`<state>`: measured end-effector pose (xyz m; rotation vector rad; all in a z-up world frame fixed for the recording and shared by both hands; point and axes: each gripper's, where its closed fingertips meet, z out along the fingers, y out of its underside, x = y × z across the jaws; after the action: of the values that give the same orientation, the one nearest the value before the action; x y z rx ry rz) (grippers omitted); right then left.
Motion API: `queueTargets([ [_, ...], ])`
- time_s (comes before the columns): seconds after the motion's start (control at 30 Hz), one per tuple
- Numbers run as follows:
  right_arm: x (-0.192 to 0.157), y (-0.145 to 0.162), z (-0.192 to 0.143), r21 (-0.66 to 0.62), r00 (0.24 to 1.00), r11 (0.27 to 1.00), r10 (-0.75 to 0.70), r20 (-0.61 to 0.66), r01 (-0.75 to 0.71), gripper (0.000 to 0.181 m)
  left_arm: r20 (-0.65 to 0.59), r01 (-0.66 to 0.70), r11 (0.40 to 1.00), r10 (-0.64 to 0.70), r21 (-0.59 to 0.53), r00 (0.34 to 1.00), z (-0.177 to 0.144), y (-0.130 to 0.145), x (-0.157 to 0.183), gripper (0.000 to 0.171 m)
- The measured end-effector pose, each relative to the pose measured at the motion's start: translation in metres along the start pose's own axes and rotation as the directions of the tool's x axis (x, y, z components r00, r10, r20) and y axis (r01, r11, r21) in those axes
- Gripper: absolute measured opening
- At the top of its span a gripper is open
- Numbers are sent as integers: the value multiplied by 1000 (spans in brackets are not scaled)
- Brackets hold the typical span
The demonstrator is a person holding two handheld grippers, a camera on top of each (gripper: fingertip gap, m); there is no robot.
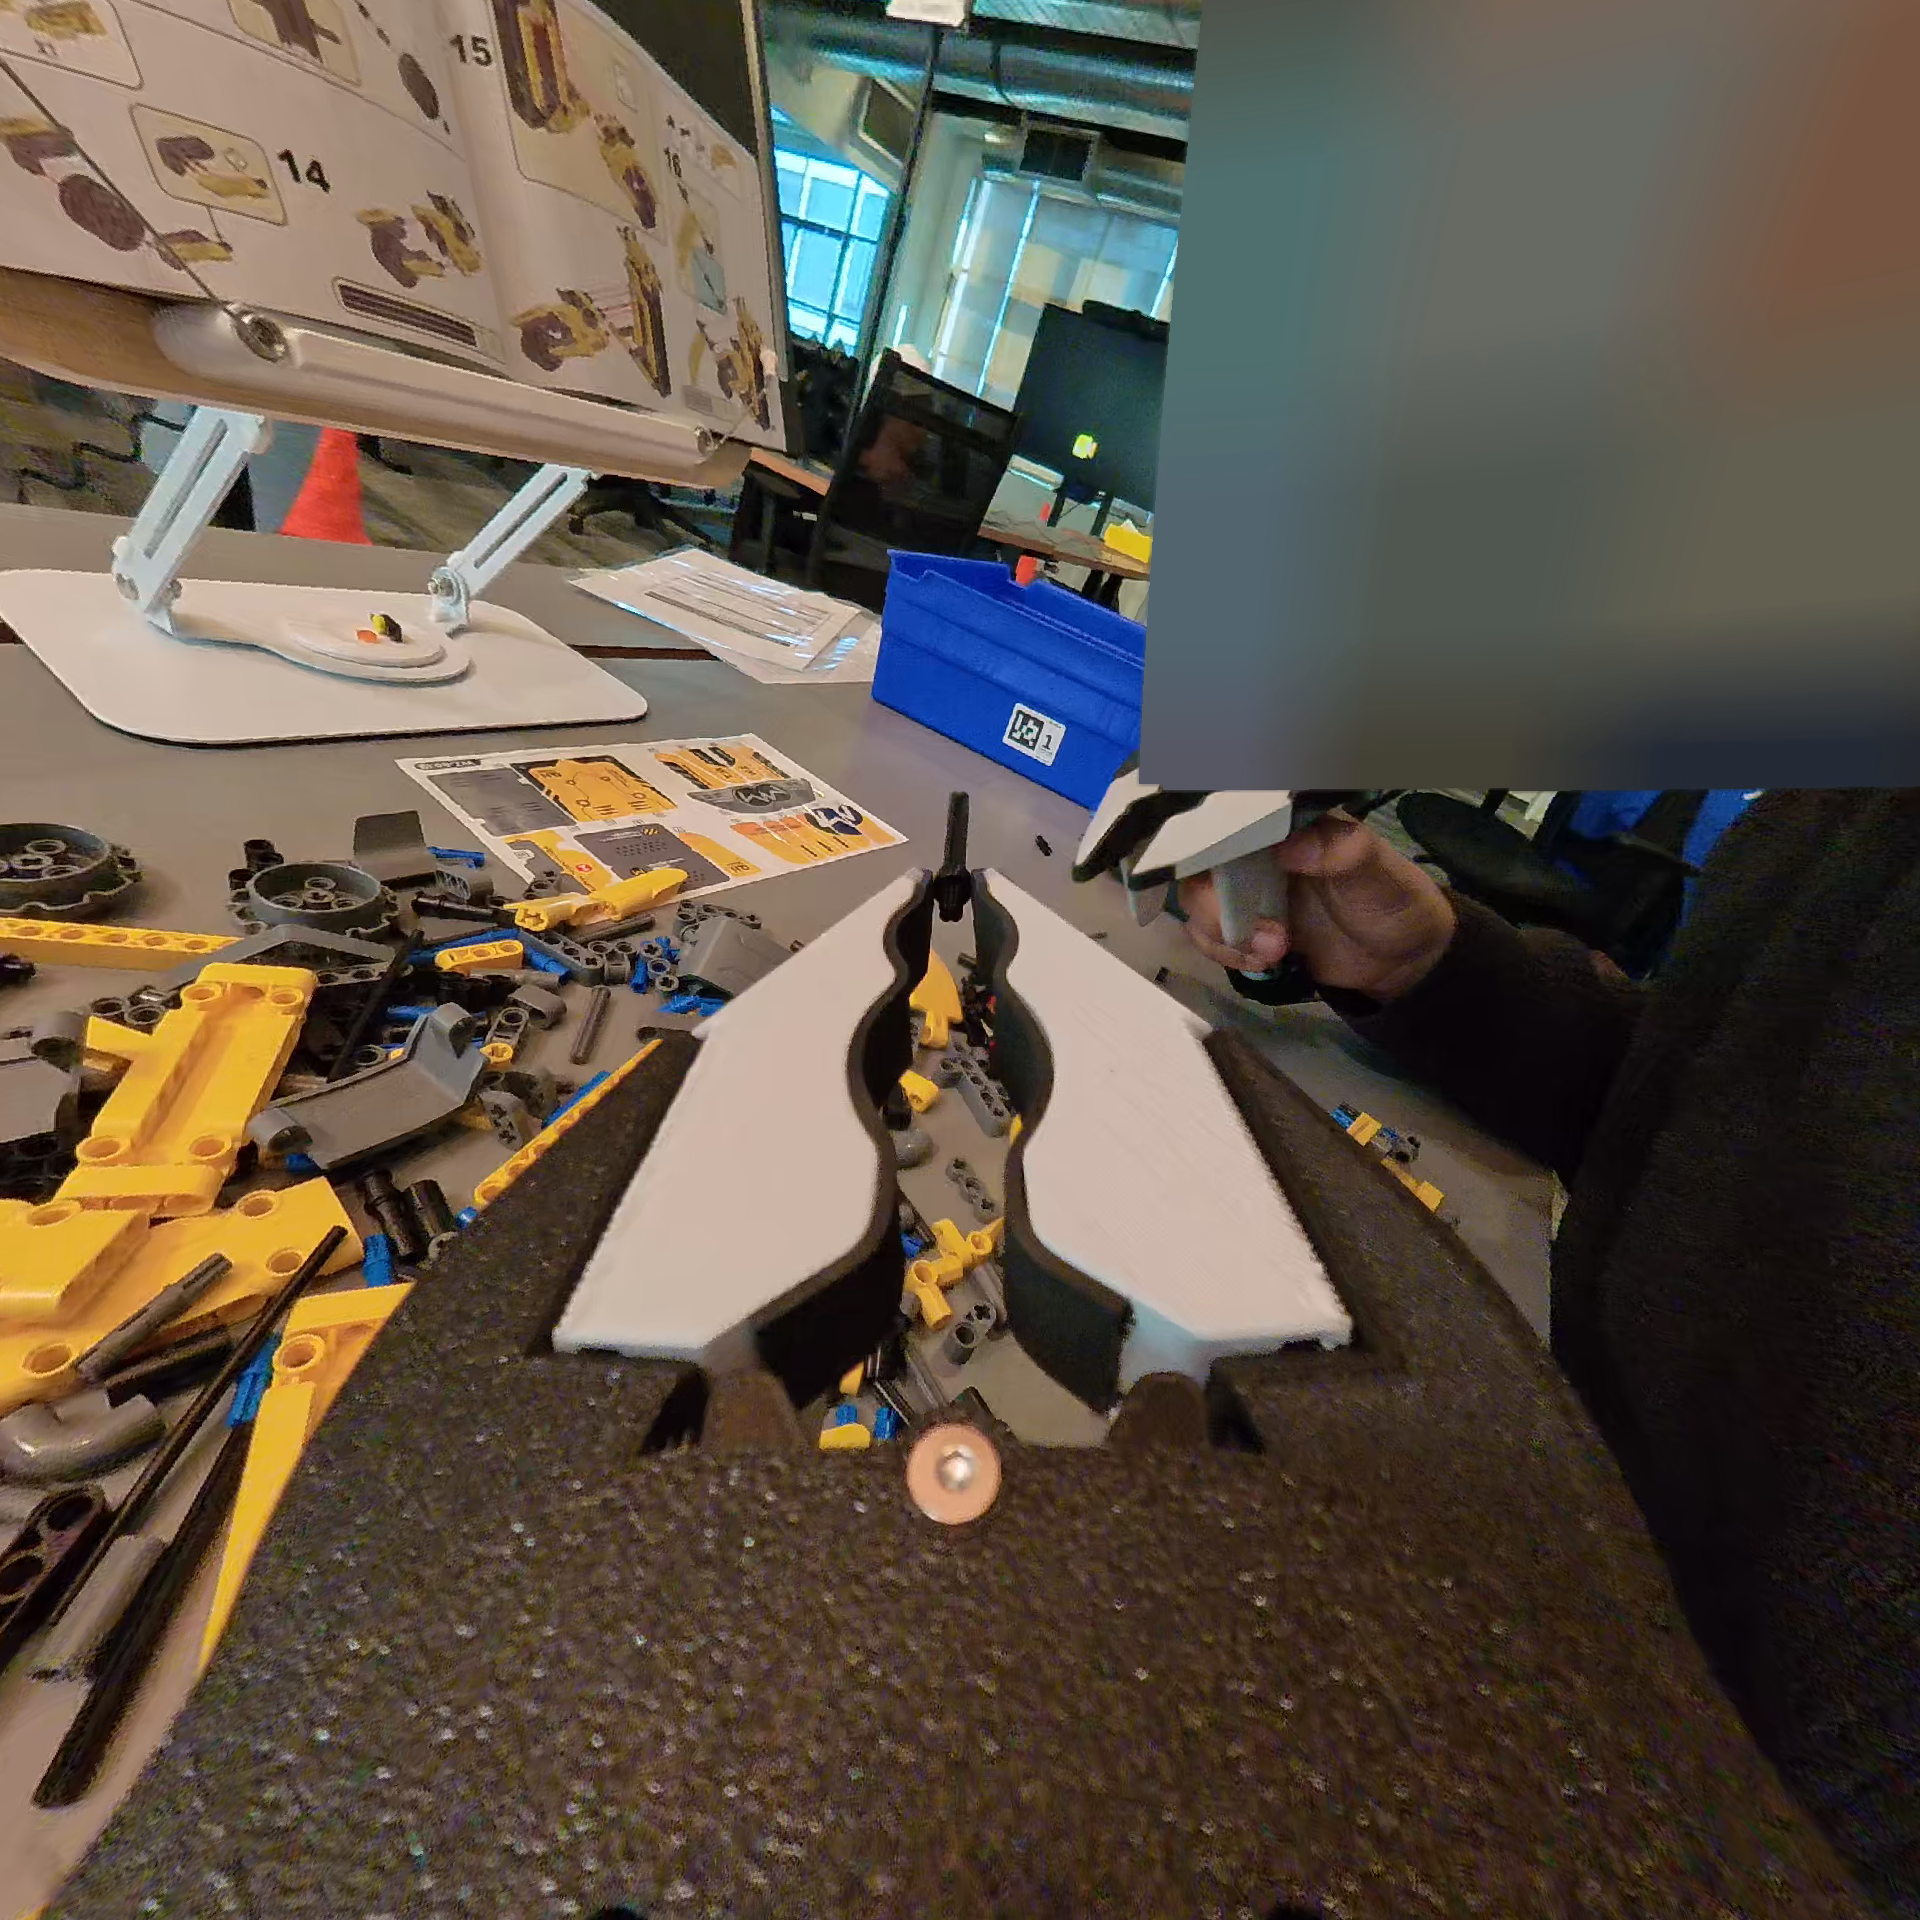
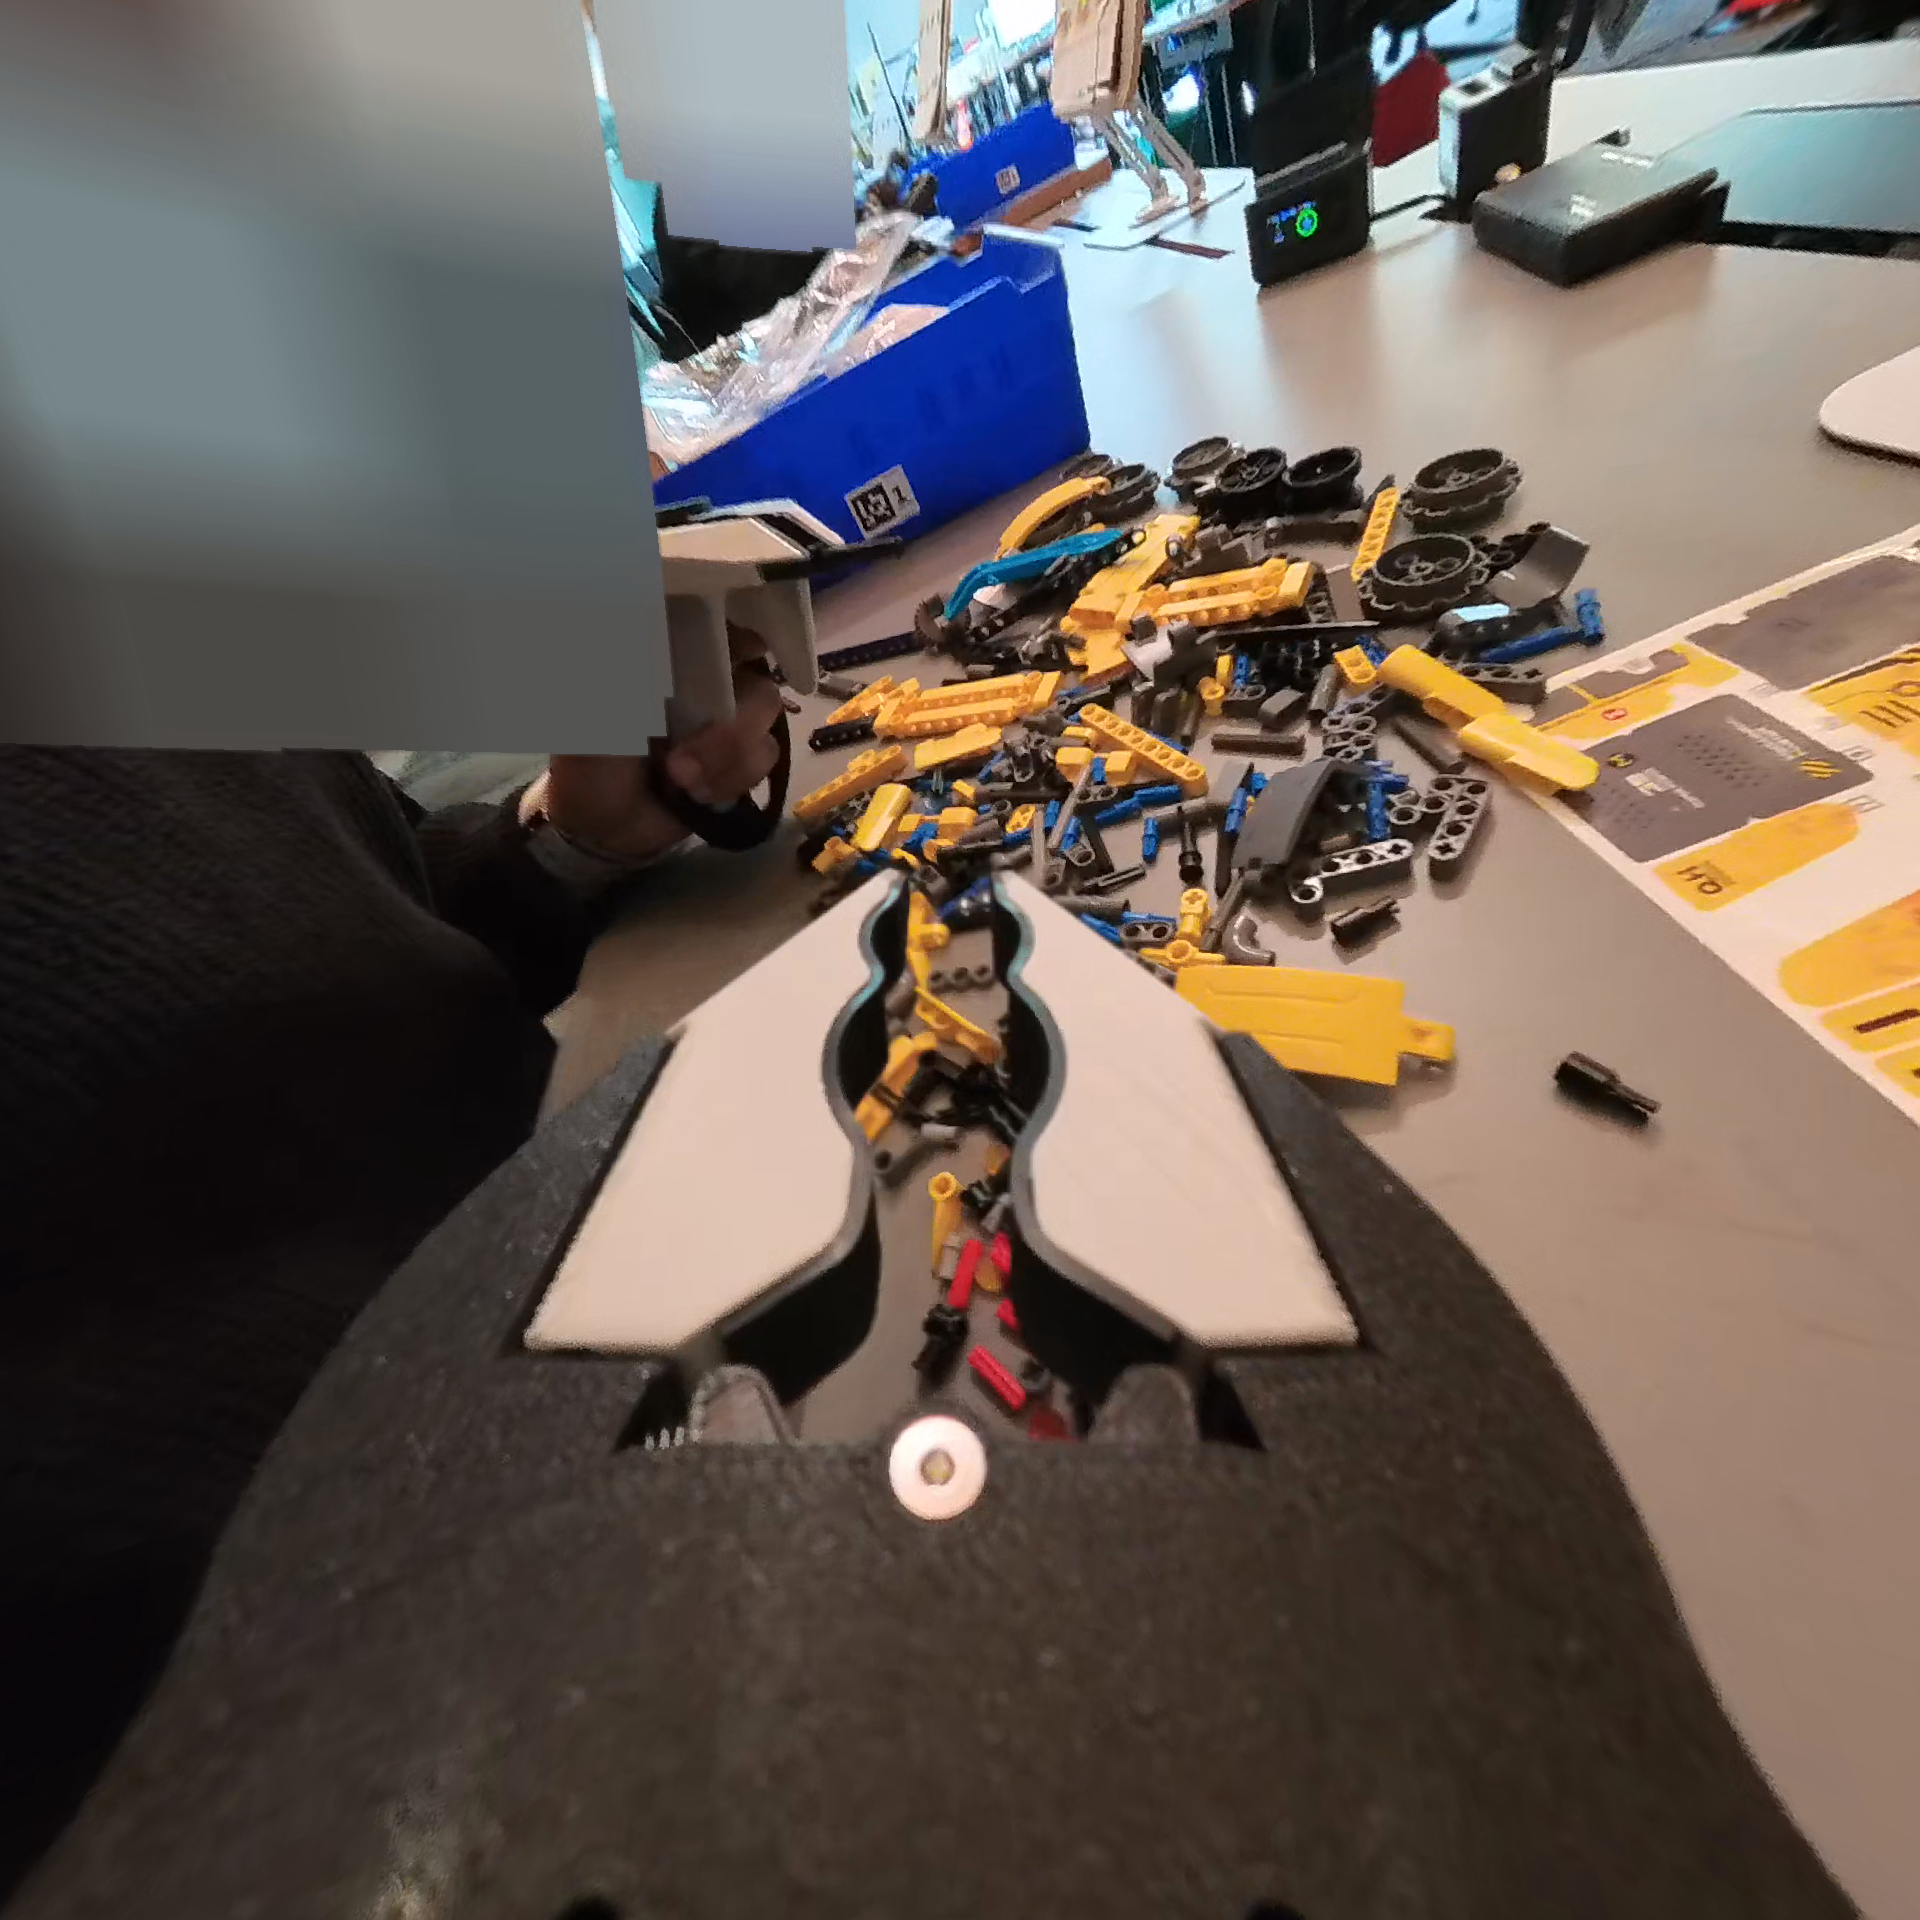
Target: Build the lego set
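Black axle pin (image 1: pixel 954 854), upright and pinched at its lower end by your left gripper (image 1: pixel 950 902) above the table's near edge — light, stiff, slippery, likely to pivot; right gripper (image 2: pixel 943 891) narrow, empty over the brick pile (image 2: pixel 1164 727).

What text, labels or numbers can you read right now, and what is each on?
I won't copy writing out; these bear it.
Instruction booklet on the white stand: step numbers.
Sticker sheet on the table: small print, blurred.
Blue bin: square marker tag with a digit.
Black device: lit screen, too small to read.
Black pin in left gripper: none.
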<state>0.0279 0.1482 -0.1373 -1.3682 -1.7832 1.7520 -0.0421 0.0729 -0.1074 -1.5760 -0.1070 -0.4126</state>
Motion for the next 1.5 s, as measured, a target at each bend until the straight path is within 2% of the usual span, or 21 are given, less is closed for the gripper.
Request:
queueTargets([
  [0.27, 10, 16, 7, -91, 988, 987, -136, -79, 129, 15, -18, 33, 999, -33, 0, 999, 1, 0, -1, 6],
  [0.5, 10, 22, 10, -110, 990, 987, -128, -64, 120, 15, -28, 48, 999, -49, -9, 998, 3, 2, -1, 6],
  [0.77, 3, 18, 10, -66, 996, 993, -93, -6, 93, 15, -32, 59, 998, -59, -9, 998, 3, 1, -2, 7],
  [1.07, -3, 24, 15, -88, 988, 984, -156, 11, 156, 15, -34, 74, 997, -75, -5, 997, 3, 1, -4, 7],
  [1.37, -3, 28, 16, -114, 985, 978, -173, 10, 173, 15, -38, 78, 997, -78, -3, 996, 3, 0, -4, 6],
  [1.5, 2, 20, 13, -83, 987, 984, -159, -29, 156, 15, -41, 76, 997, -76, -11, 996, 3, 2, -3, 6],
])
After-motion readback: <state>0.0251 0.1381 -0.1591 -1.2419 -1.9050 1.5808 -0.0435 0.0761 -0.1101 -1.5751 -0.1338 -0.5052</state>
